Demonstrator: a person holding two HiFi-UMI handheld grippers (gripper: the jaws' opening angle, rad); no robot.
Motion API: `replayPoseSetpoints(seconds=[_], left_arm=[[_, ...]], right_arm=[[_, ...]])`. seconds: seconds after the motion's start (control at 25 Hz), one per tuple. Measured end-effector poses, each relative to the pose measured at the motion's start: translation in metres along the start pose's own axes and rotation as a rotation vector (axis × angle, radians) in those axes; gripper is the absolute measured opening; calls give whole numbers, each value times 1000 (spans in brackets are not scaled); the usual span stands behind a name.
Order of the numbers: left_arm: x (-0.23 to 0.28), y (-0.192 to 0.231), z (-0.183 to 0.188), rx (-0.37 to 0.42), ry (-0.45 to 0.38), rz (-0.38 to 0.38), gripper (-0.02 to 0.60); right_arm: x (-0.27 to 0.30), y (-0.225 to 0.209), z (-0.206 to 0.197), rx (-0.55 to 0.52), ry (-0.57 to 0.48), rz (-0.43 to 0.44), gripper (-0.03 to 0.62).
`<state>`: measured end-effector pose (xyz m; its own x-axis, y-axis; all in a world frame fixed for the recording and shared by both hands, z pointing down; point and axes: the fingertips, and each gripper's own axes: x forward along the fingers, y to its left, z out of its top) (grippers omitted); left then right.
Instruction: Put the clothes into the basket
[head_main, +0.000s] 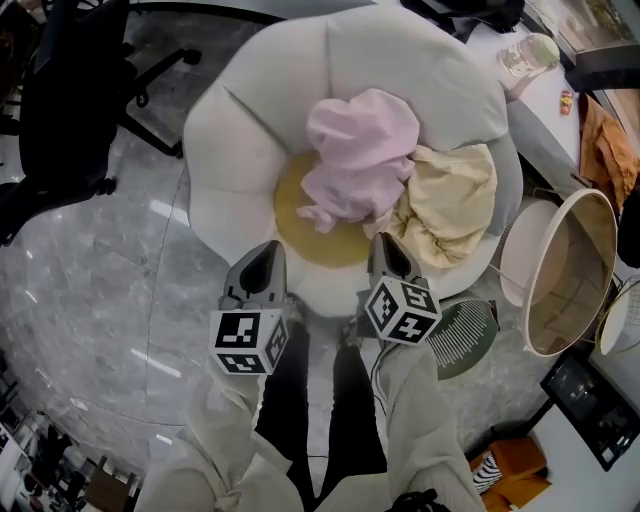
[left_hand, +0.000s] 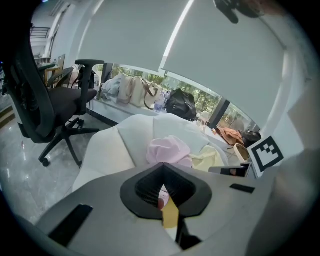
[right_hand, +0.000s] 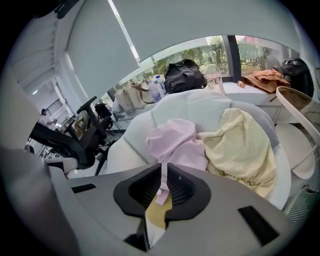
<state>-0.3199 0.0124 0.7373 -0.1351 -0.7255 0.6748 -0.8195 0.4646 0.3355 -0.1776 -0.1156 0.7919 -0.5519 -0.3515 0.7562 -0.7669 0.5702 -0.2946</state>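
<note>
the clothes are not yet in the basket: a pink garment (head_main: 360, 150) lies bunched at the centre of the head view on a white petal-shaped cushion (head_main: 250, 120), and a pale yellow garment (head_main: 455, 195) lies crumpled against its right side, touching it. the basket (head_main: 560, 285) sits at the right edge of the frame, off the cushion, its oval rim turned toward the camera and its inside bare. the left gripper (head_main: 268, 250) and right gripper (head_main: 388, 245) are side by side at lower centre, over the cushion's near edge. the right one's tip is just below the seam where the two garments meet. each gripper's jaws are drawn together to a thin slit (only cloth farther off shows through it), and neither has hold of anything. a black office chair (head_main: 70, 100) stands on the grey floor at upper left.
</note>
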Motion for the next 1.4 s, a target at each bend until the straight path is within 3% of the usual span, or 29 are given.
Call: replayPoseSetpoints(seconds=[0.44,0.92,1.4], left_arm=[[14,22,-4,25,16,2,6],[43,32,-9,66,24,-35,6],[77,43,-20,124,10,-57,6]], right_arm=[[61,-7,-9,-47,21,-33,34],[106,-18,-20,-26,33,-37,187],[152,-41,-47,7,53,-55,209]])
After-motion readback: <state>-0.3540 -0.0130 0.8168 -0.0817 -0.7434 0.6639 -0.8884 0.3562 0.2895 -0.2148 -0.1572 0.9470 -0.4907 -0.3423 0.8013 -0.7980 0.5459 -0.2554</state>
